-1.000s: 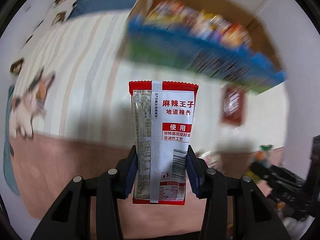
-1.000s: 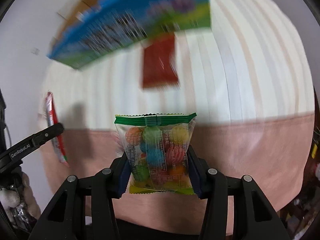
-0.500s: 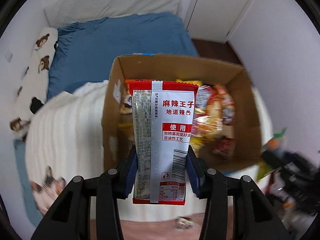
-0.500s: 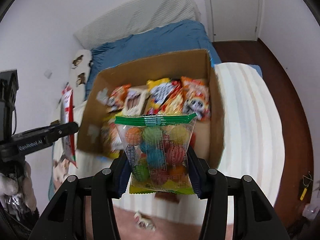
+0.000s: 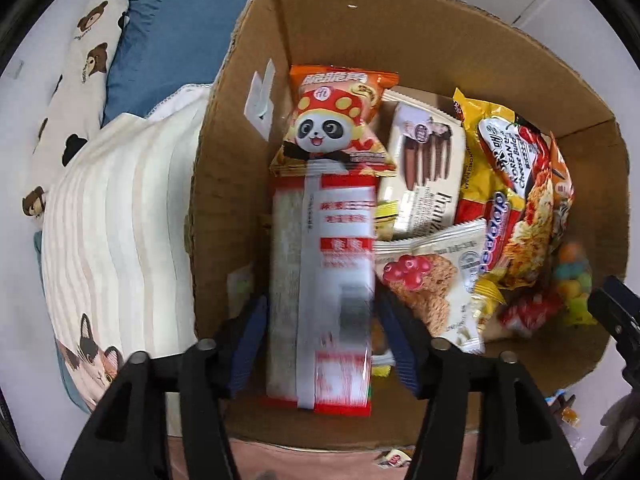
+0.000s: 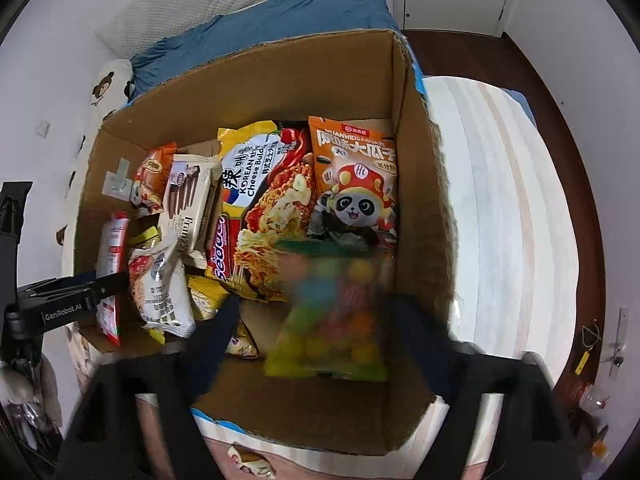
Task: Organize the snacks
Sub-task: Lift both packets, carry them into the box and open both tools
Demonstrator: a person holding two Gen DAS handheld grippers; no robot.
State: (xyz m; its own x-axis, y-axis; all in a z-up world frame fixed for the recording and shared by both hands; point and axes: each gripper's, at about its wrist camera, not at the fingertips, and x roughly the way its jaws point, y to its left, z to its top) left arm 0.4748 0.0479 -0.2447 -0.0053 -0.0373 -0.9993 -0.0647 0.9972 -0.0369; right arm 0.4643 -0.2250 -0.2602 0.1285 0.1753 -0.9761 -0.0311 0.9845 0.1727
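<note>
An open cardboard box [image 5: 400,28] [image 6: 280,80] holds several snack packets, among them a panda bag [image 5: 332,128] and yellow noodles [image 6: 264,200]. My left gripper [image 5: 320,320] points down over the box's left side. Its jaws are opening, and a red-and-white spicy strip packet [image 5: 320,264] hangs blurred between them, clear of the pads. My right gripper [image 6: 320,312] hovers over the box's right side, also opening, jaws wide. A bag of coloured candy balls [image 6: 332,320] is blurred between them, with gaps to both pads.
The box stands on a bed with a cream striped blanket [image 6: 500,200] and blue sheet [image 5: 180,20]. A bear-print pillow [image 5: 80,64] lies at the left. One small wrapped snack [image 6: 248,460] lies on the pink cover in front of the box. Dark wood floor [image 6: 580,140] shows at the right.
Both grippers travelled from the blanket to above the box. Both jaws, shut on their packets before, have spread, and the strip packet and candy bag now blur as they slip down.
</note>
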